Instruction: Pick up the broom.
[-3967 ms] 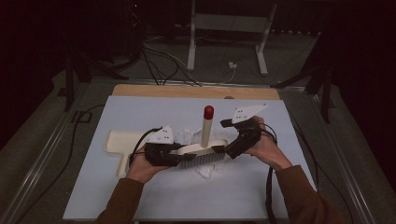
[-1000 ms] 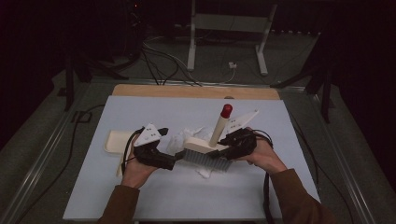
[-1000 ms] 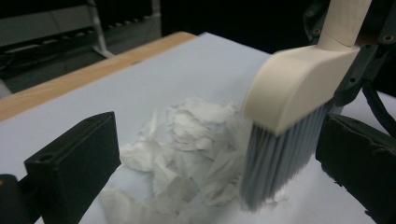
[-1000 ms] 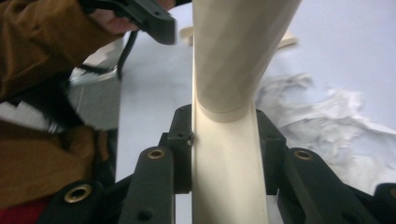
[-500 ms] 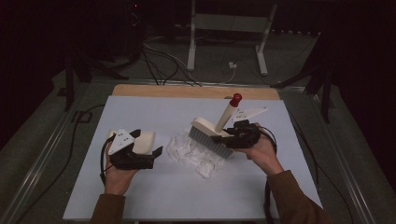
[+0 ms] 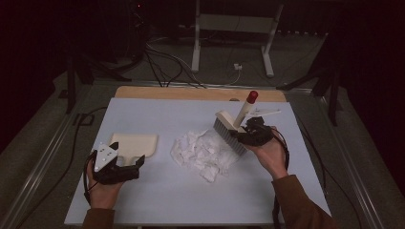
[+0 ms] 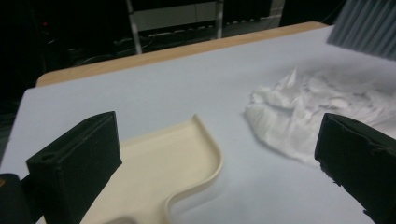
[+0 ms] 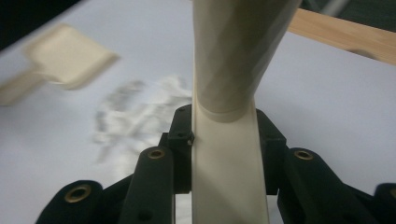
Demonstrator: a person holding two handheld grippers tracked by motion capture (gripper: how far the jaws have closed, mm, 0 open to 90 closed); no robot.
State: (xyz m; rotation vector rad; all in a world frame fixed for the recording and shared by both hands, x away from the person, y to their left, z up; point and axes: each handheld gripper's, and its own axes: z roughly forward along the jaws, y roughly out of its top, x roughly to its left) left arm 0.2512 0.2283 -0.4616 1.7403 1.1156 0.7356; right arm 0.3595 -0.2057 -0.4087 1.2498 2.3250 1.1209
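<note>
A cream dustpan (image 6: pixel 136 142) lies flat on the white table top (image 6: pixel 157 200) at the left. My left gripper (image 6: pixel 128 153) stands open at its near end, jaws on either side of the pan's handle without touching it. In the left gripper view the dustpan (image 7: pixel 154 172) sits between the wide jaws of my left gripper (image 7: pixel 219 140). A pile of white paper scraps (image 6: pixel 203 150) lies in the middle. My right gripper (image 6: pixel 248 131) is shut on the handle of a cream brush (image 6: pixel 228 130) with a red tip, tilted at the pile's right edge. The right gripper view shows my right gripper (image 8: pixel 224 126) clamped on the brush handle (image 8: pixel 229 177).
A wooden strip (image 6: pixel 191 93) runs along the table's far edge. Behind it are a metal stand (image 6: pixel 229 38) and cables on the floor. A dark frame rail (image 6: pixel 43 157) borders the table's left side. The paper pile (image 7: pixel 299 107) lies right of the dustpan.
My left hand has drawn left and toward the near edge, away from the pile. The right hand has carried the brush to the right, off the scraps, leaving the pile uncovered.
</note>
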